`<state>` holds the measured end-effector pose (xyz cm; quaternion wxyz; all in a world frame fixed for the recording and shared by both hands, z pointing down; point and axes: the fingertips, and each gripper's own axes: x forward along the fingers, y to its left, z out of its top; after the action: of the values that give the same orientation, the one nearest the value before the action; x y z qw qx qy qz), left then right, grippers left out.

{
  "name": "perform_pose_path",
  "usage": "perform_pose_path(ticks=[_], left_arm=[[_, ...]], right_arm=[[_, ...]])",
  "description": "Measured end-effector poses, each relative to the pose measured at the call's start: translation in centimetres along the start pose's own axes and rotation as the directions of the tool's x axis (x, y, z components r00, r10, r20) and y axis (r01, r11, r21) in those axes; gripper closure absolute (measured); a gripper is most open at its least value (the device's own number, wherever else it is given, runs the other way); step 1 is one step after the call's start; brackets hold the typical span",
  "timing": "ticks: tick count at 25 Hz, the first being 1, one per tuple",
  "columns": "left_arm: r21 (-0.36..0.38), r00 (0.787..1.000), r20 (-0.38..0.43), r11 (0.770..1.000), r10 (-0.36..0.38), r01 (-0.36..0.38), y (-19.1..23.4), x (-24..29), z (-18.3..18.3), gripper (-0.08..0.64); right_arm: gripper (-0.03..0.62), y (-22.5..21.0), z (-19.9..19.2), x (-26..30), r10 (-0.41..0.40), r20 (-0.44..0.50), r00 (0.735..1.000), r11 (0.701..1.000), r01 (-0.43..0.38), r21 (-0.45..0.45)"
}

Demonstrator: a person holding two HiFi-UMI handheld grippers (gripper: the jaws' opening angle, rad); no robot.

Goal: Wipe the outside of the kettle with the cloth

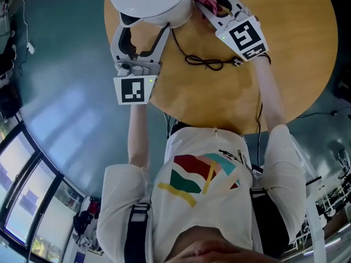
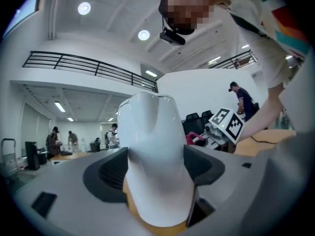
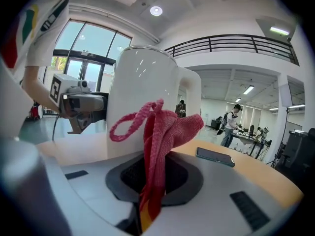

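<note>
Left gripper spread around the kettle handle, right gripper pinching the cloth beside the kettle.

The left gripper [image 2: 156, 173] has its jaws wide apart, and the white handle [image 2: 152, 146] of the kettle [image 1: 151, 1] stands upright between them, close to both pads; whether either pad presses on it cannot be told. The kettle body rises straight ahead of those jaws. The right gripper [image 3: 150, 181] has its jaws pressed together on a pink knitted cloth [image 3: 162, 132], whose free end and loop stick up in front of them, before the kettle's white wall straight ahead; contact there is unclear. Ahead and to the right of those jaws a dark phone [image 3: 214, 156] lies flat on the round wooden table [image 1: 285, 53]. A black cable [image 1: 203, 62] lies on the table between the two grippers.
</note>
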<state>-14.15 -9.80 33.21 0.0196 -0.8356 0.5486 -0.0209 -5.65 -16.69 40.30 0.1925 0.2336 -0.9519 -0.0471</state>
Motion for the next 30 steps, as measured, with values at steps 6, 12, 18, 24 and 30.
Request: perform_pose_path(ticks=[6, 12, 18, 24, 30], left_arm=[[0.057, 0.968, 0.023, 0.967, -0.252, 0.250, 2.0, 0.5, -0.1, 0.176], [0.055, 0.966, 0.039, 0.966, -0.256, 0.254, 3.9, 0.7, 0.2, 0.176], [0.036, 0.998, 0.047, 0.998, -0.052, 0.050, 9.0, -0.2, -0.8, 0.176], [0.043, 0.984, 0.165, 0.996, 0.070, -0.078, 6.4, -1.6, 4.3, 0.177], [-0.046, 0.987, 0.162, 0.999, 0.003, 0.004, -1.1, -1.6, 5.9, 0.229]], right_arm=[[0.554, 0.7, -0.4, -0.9, 0.047, -0.023, 0.999, 0.998, -0.048, -0.047], [0.554, 1.1, -0.6, -2.8, 0.074, -0.028, 0.997, 0.995, -0.076, -0.071], [0.554, 1.3, 0.4, -1.7, 0.063, 0.023, 0.998, 0.998, -0.063, -0.030], [0.554, 0.4, 4.3, -2.6, -0.032, 0.155, 0.987, 0.999, 0.033, -0.003], [0.554, -0.5, 11.3, -3.9, -0.105, 0.393, 0.914, 0.994, 0.111, 0.007]])
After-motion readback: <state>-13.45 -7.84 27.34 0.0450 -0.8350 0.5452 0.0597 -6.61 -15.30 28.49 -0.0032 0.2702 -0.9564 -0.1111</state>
